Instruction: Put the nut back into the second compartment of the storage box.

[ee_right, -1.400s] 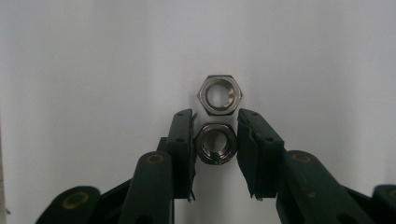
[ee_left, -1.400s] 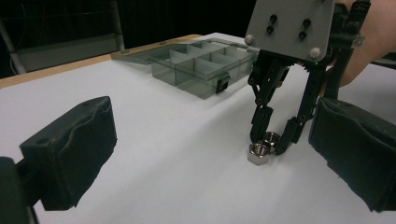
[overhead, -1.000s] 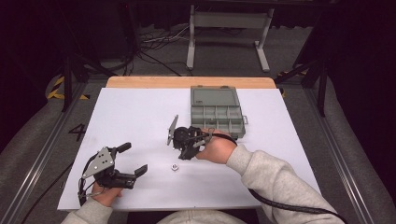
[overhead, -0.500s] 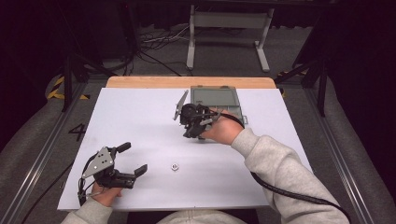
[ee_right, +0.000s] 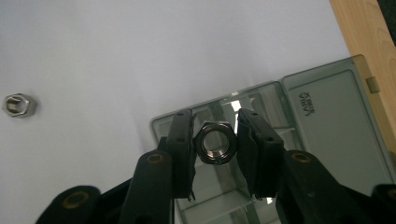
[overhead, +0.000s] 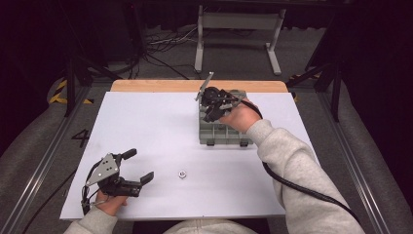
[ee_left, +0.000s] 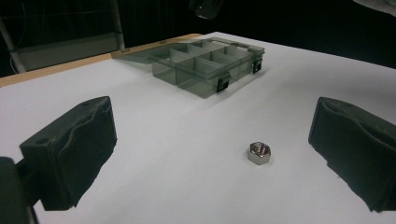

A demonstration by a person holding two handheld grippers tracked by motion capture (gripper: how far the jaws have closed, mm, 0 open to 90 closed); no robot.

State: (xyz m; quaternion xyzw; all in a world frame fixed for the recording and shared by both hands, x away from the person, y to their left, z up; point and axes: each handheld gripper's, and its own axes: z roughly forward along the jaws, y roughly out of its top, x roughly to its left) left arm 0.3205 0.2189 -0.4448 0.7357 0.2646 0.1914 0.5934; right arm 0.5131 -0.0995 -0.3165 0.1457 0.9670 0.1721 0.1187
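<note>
My right gripper is shut on a metal hex nut and hangs over the open grey compartment box. In the high view the right gripper is above the box at the back of the white table. A second hex nut lies on the table near the front, also seen far left in the right gripper view as a hex nut. My left gripper rests open at the front left, its pads wide apart with that loose nut ahead between them, untouched.
The white table sheet has a wooden strip along its far edge. The box's open lid lies flat beside its compartments. A metal stand and cables are on the floor beyond the table.
My right gripper has travelled from beside the loose nut at mid-table up and back to above the box, carrying its nut. The left gripper has stayed put.
</note>
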